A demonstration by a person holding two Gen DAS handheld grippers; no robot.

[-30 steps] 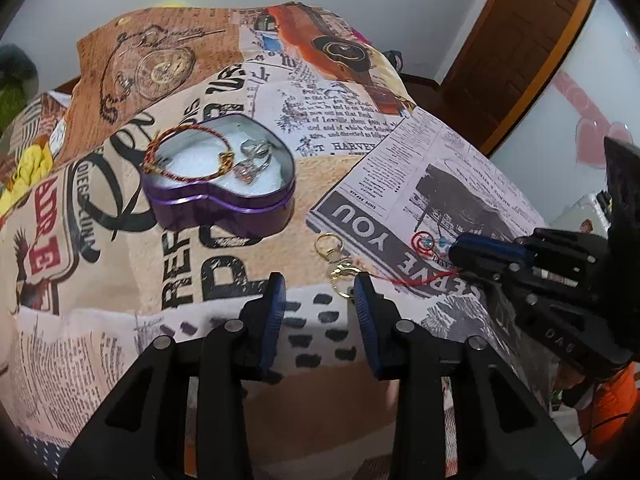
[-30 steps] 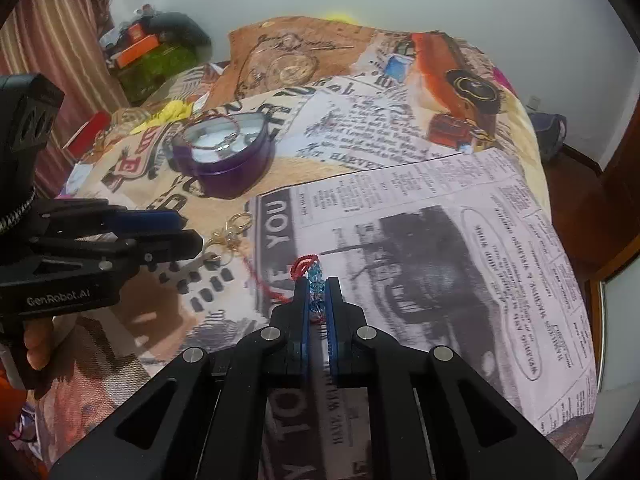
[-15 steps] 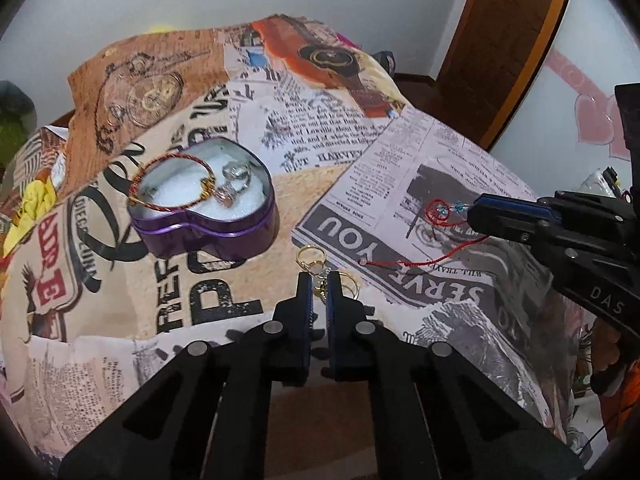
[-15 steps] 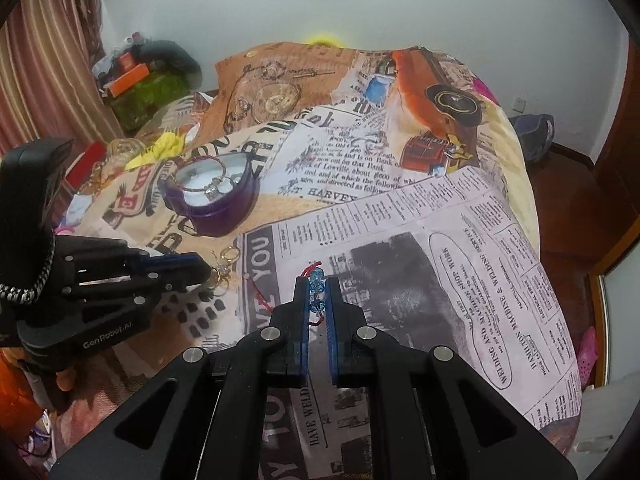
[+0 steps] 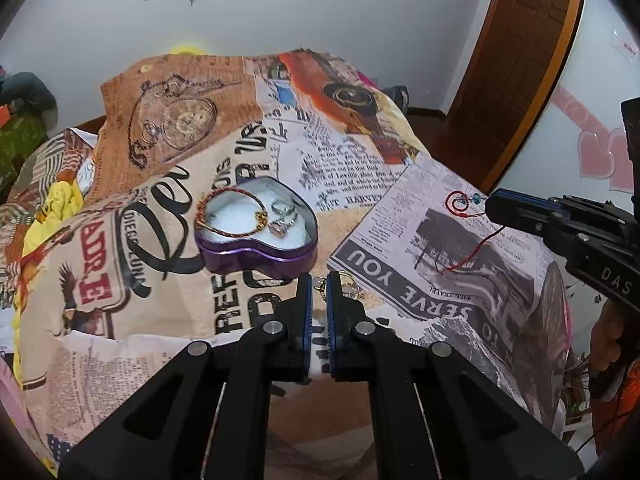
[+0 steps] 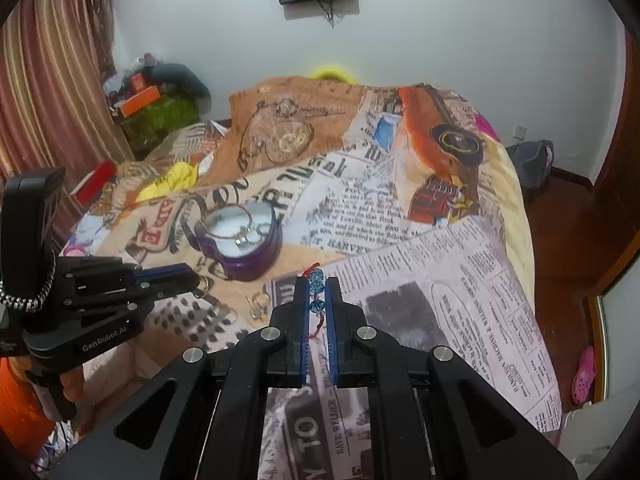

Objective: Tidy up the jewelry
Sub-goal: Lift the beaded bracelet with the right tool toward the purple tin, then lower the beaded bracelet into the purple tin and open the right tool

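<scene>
A purple heart-shaped tin (image 5: 260, 236) sits on the bed and holds a red-gold bangle (image 5: 230, 214) and silver rings (image 5: 282, 216). My left gripper (image 5: 319, 280) is shut on gold earrings (image 5: 347, 285), lifted just in front of the tin. My right gripper (image 6: 317, 280) is shut on a red cord bracelet with blue beads (image 6: 316, 278), held above the bed; the bracelet also shows in the left wrist view (image 5: 460, 204) with its cord hanging down. The tin also shows in the right wrist view (image 6: 240, 240), with the left gripper (image 6: 192, 278) beside it.
A newspaper-print bedspread (image 5: 400, 208) covers the bed. Yellow cloth (image 5: 60, 204) lies at the left edge. A wooden door (image 5: 516, 60) stands at the right, curtains (image 6: 52, 88) and cluttered boxes (image 6: 148, 108) at the far left. A pink slipper (image 6: 584, 372) lies on the floor.
My left gripper closed on the gold earrings and lifted them. My right gripper rose with the red bracelet, its cord now hanging off the bedspread.
</scene>
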